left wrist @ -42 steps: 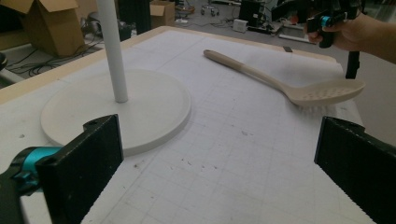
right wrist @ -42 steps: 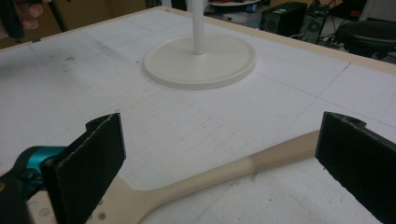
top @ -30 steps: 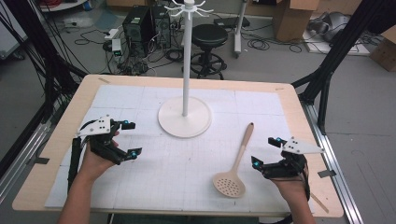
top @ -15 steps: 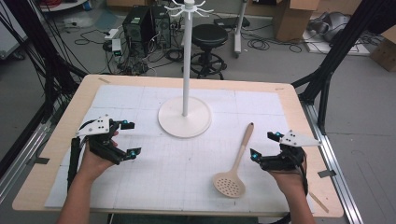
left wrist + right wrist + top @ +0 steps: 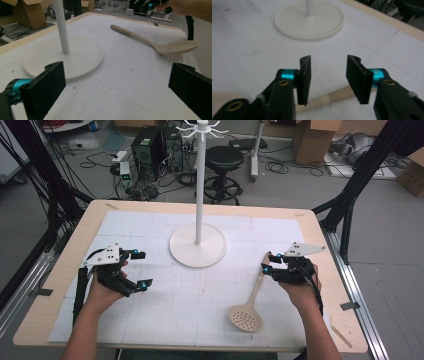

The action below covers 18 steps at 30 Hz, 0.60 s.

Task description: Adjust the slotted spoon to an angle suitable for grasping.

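The right gripper hangs over the handle of the slotted spoon, near the right edge of the table. Its jaws have just been closing and stand partly apart. In the right gripper view the handle runs below the pads, not yet pinched.

Risk: the jaws sit above the handle, so closing further at this height is likely to miss it, and a glancing contact could roll or skid the spoon toward the right edge. Grasping this far from the bowl may let the bowl droop.

The left gripper rests wide open and empty near the left edge.

Clearance: open table lies between the hands. The hook stand occupies the centre rear, so a lift toward it should avoid the pole.
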{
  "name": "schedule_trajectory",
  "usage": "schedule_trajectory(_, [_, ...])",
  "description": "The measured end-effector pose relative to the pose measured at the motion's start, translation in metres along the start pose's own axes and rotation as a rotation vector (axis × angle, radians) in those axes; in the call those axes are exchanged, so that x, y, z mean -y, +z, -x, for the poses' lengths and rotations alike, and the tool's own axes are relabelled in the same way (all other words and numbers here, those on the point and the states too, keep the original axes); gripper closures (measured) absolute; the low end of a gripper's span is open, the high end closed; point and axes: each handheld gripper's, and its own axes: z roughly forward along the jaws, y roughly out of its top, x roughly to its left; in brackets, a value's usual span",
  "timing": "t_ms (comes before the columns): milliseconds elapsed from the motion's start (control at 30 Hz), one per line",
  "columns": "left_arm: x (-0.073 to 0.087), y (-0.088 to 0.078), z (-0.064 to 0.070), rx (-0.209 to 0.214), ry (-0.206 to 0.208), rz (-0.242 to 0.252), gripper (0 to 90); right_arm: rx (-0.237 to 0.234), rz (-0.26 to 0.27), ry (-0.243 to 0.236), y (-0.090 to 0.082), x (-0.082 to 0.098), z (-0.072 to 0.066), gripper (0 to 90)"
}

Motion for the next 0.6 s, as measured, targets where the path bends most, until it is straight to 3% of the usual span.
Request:
schedule_trajectory(200, [0.0,-0.001,-0.001,-0.003,-0.004,0.003,1.7,-0.04,-0.123,-0.024,0.009,0.02,-0.006,82.2])
schedule_trajectory(333, [0.0,-0.002,0.0,-0.004,0.001,0.003,1.7,-0.047,-0.186,-0.038,0.014,0.031,-0.01,86.2])
schedule_trajectory(500, [0.0,-0.002,-0.001,-0.006,-0.006,0.007,1.7,-0.116,-0.274,-0.054,0.022,0.055,-0.024,89.3])
schedule_trajectory(600, [0.0,-0.001,-0.001,-0.007,-0.004,0.004,1.7,-0.145,-0.279,-0.073,0.028,0.06,-0.034,89.4])
